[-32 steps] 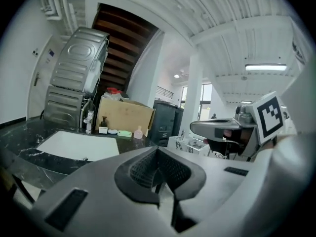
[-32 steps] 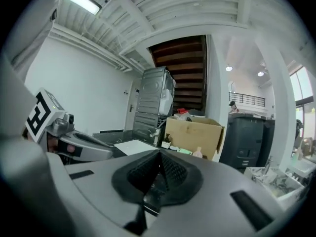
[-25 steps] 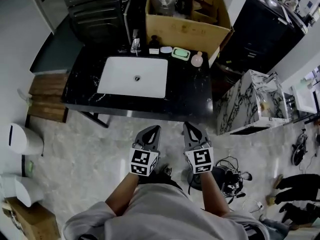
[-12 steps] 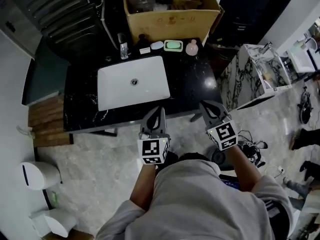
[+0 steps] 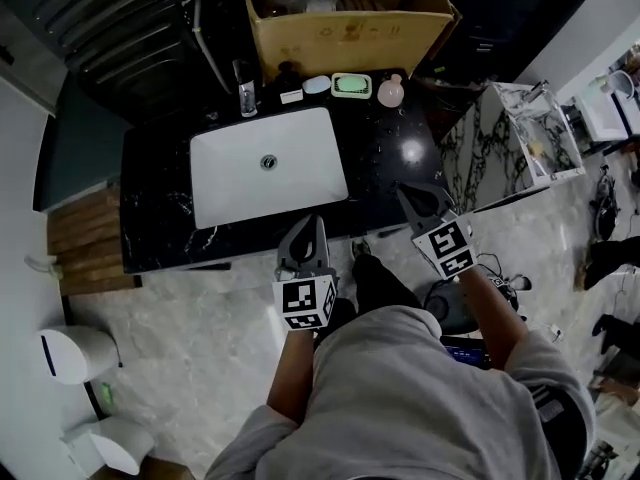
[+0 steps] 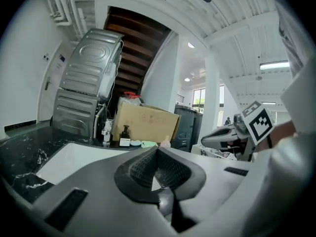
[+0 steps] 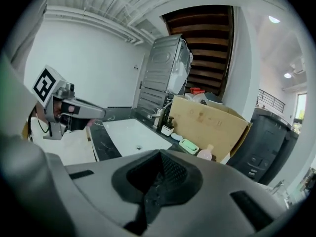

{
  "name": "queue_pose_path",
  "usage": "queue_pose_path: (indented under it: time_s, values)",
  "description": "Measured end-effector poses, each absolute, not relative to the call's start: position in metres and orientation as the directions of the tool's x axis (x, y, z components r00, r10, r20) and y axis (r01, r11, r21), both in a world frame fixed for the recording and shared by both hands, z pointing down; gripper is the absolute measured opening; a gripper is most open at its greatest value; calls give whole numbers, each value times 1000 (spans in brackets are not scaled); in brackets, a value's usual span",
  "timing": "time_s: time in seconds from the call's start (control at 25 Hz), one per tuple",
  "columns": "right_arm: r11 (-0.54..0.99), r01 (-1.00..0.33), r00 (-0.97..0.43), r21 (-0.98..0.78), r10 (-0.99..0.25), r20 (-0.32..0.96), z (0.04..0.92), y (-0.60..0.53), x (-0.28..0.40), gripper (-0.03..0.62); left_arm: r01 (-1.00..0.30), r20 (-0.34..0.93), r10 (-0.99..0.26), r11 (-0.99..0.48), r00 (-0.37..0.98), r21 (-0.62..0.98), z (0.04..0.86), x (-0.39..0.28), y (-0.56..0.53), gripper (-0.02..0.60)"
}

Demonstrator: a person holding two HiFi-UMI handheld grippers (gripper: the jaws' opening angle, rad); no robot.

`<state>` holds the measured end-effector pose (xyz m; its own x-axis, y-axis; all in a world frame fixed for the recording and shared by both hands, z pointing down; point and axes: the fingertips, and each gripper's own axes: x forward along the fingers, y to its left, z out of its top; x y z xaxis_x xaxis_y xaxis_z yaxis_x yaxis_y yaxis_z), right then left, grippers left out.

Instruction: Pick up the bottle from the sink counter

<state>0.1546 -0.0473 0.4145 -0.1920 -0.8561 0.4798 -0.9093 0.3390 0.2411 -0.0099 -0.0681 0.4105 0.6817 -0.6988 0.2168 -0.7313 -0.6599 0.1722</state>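
Both grippers are hovering low over the near edge of the counter (image 5: 392, 164), neither holding anything. The left gripper (image 5: 309, 230) is keeping its jaws clenched, pads meeting at the tip, nothing between them. The right gripper (image 5: 410, 194) is likewise clenched tight and empty. Two bottles are standing along the far side of the counter, against the cardboard box (image 5: 345, 33). The pink bottle (image 5: 390, 91) is sitting ahead of the right jaws and off to the right of their line, well apart from them, with bare black counter lying between. From the left jaws it is showing just above the tip, nearly dead ahead and a touch right, far across the counter. The dark bottle (image 5: 288, 76) is standing ahead and to the left of the left jaws, beyond the white sink (image 5: 268, 163), and almost straight down the line of the right jaws, though farther off than the pink one. A green dish (image 5: 351, 85) is lying between the two bottles, and the faucet (image 5: 246, 93) is rising left of the dark bottle. Neither pair of jaws is touching or coming near either bottle. The two grippers are standing apart, the right one further forward over the counter.
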Motion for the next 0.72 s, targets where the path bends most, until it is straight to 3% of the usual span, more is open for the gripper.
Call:
queue_pose_path:
  time_s: [0.32,0.72]
  values:
    - [327,-929,-219,174,-864,454,427,-108,195,9,-761,273,-715,-636,643,127,419,18,-120,14]
    - [251,-963,-198,103,-909,367,434,-183,277,9,-714,320,-661,-695,679,78,433,118,-170,14]
